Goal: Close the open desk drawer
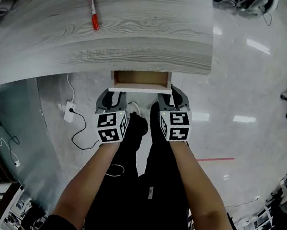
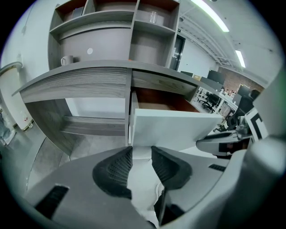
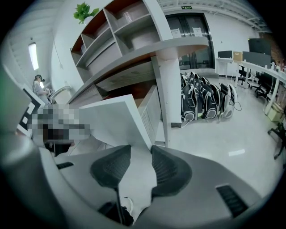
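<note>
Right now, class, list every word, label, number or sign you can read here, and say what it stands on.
None can be read.
Green sign above the doors: too small.
Paper notices at the doors: blurred.
Red pen on the desk: no legible print.

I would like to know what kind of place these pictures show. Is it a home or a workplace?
Most likely an open-plan office: a long wood-grain desk with an open drawer, a tall shelf unit, and office chairs at further desks across a polished floor.
</note>
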A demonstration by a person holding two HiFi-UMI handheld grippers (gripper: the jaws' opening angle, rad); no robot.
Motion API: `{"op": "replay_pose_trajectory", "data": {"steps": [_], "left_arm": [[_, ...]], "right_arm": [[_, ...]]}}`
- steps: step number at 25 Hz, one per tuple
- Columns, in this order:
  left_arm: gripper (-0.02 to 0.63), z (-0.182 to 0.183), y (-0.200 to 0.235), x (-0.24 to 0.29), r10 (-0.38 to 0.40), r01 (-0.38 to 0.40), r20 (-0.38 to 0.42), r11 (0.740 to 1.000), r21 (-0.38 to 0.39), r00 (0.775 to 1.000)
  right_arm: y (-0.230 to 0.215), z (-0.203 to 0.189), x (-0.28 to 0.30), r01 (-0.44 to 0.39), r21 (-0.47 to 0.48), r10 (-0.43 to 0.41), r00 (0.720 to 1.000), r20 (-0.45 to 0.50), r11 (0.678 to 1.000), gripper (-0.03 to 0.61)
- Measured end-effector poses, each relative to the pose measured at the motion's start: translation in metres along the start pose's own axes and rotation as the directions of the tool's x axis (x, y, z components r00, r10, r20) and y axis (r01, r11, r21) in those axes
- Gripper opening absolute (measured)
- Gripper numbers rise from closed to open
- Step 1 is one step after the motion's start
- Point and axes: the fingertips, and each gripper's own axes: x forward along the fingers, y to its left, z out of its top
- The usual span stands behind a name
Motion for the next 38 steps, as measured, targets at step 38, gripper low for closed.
{"op": "replay_pose_trajectory", "data": {"steps": [38], "left_arm": [[0.137,0.079,0.018,0.06,0.009,-0.007,0.117,1.0,-0.016,0.993]], "right_arm": [[-0.029,0.081,0.057,0.017,-0.036,-0.015,0.998,0.063,0.999,0.161]]}}
